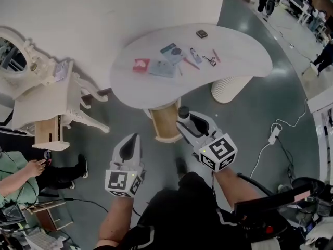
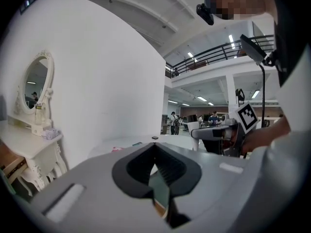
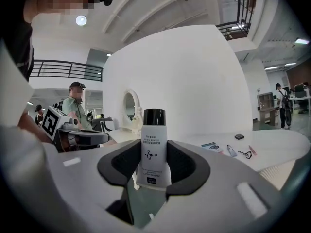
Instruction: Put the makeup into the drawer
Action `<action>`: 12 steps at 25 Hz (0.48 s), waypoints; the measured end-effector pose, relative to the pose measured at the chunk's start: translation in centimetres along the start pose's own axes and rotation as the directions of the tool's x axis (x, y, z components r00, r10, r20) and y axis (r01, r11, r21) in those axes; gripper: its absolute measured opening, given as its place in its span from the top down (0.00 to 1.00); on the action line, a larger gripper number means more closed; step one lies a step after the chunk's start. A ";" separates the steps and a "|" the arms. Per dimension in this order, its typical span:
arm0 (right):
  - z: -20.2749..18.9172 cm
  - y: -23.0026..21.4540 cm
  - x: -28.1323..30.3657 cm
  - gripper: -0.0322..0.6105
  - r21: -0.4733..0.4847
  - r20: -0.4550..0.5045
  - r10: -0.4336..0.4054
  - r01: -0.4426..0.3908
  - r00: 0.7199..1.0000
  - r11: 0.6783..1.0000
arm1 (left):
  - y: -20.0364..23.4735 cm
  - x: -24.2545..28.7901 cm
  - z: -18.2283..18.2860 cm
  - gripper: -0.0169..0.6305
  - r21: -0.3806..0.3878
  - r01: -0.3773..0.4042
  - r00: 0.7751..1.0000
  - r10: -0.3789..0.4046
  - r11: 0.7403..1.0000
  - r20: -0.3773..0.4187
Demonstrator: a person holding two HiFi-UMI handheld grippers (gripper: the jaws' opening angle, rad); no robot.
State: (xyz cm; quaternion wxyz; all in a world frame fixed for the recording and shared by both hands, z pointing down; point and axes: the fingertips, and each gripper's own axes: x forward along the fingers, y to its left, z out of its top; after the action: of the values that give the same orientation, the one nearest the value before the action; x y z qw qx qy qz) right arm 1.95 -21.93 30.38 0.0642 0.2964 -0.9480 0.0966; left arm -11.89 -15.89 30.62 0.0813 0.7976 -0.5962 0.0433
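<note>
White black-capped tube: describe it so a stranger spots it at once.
Below the near edge of the curved white table is the right gripper. The black-capped white tube stands clamped in its jaws; other makeup lies on the table.

Surface [image 1: 244, 56]: white, curved kidney outline. It rests on wooden drum base [image 1: 167, 123] and white ribbed base [image 1: 229, 89].

Items lying flat, loosely clustered mid-surface:
- red pack [image 1: 141, 65] at left end of cluster
- grey-blue flat pack [image 1: 163, 69] just beside red pack
- teal-edged card [image 1: 169, 48]
- small tube [image 1: 195, 55]
- pink pencil [image 1: 216, 55]
- dark wire-like tool [image 1: 209, 60]; type cannot be told
- dark square compact [image 1: 202, 34], apart from cluster, near far edge

Floor [image 1: 270, 100]: grey-green. White cable with power strip [image 1: 272, 136] lies at right.
</note>
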 end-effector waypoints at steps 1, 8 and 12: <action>-0.2 -0.6 0.6 0.69 -0.005 -0.015 0.009 -0.009 1.000 1.000 | 0.2 0.8 -0.2 0.97 -0.008 -0.001 1.000 0.001 1.000 -0.005; -3.9 -3.3 4.1 0.69 -0.043 -0.129 0.081 -0.087 0.988 0.995 | 1.5 4.6 -2.9 0.97 -0.004 -0.053 0.997 0.052 0.999 -0.061; -6.3 -3.7 6.1 0.69 -0.067 -0.181 0.116 -0.130 0.977 0.989 | 2.7 5.7 -4.4 0.97 -0.041 -0.068 0.994 0.065 0.997 -0.086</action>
State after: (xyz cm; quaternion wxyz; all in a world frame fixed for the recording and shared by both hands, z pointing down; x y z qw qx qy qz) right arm -0.46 -26.84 38.13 0.1533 0.2247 -0.9582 0.0888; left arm -12.70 -21.20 36.08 0.1223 0.7727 -0.6193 0.0665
